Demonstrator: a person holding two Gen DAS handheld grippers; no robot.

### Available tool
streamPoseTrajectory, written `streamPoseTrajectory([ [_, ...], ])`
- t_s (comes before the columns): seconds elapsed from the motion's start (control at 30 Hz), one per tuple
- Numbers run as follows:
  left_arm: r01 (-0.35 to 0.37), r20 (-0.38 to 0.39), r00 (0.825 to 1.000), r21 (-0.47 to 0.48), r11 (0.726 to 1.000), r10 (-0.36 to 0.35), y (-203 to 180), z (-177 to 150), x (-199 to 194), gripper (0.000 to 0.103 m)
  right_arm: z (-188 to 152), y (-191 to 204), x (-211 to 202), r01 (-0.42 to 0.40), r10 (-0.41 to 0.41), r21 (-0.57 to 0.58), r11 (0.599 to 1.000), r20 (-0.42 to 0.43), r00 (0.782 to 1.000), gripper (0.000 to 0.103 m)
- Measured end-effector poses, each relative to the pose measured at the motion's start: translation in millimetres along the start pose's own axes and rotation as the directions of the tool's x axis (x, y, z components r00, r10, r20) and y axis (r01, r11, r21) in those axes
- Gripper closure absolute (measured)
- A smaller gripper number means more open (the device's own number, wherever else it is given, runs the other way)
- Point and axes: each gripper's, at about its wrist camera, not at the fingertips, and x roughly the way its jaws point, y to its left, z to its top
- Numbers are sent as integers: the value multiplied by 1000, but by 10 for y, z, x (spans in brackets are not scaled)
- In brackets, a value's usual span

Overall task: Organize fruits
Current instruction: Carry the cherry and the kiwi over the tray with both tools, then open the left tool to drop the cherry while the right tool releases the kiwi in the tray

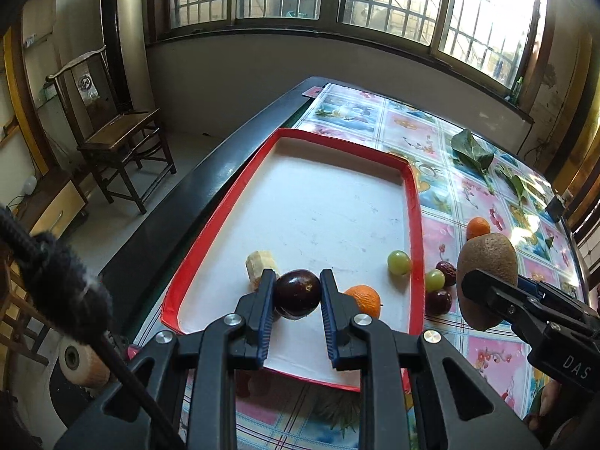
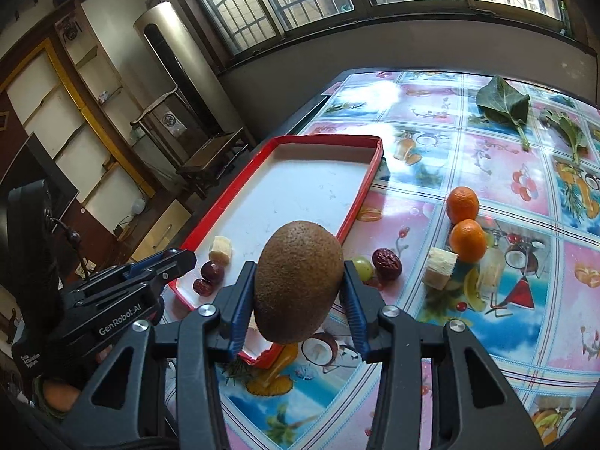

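My left gripper (image 1: 296,292) is shut on a glossy dark red fruit (image 1: 296,294) and hangs over the near end of the red-rimmed white tray (image 1: 414,202). In the tray lie a banana piece (image 1: 260,264), an orange (image 1: 363,300) and a green grape (image 1: 398,262). To the right, my right gripper (image 2: 298,281) is shut on a brown kiwi (image 2: 298,281), above the tray's near right corner (image 2: 356,210). Seen from the left wrist, the kiwi (image 1: 487,277) is level with the tray's right rim. The left gripper (image 2: 187,258) shows at the left edge of the right wrist view.
On the patterned tablecloth right of the tray lie a green grape (image 2: 363,267), a red date (image 2: 387,258), two oranges (image 2: 462,204), a banana piece (image 2: 440,268) and green leaves (image 2: 504,105). A wooden chair (image 1: 116,138) stands left of the table, below the windows.
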Motion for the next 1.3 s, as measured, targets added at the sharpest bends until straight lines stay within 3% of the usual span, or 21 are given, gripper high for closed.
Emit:
streamPoseTrajectory([
  [0.47,-39,-59,998,-71,997,35,291,367,547,81,304,202,745,-22,20,-50,998,-49,999,57],
  [1.0,-65,-155,987,-90,994,50,342,266,909,81,207,317,1251,30,-56,-163,986,-158,986,57],
  [1.3,-80,-125,990,-112,990,66,340,277,744,61,208,334,1259,33,-63,-184,982,-158,985,55],
])
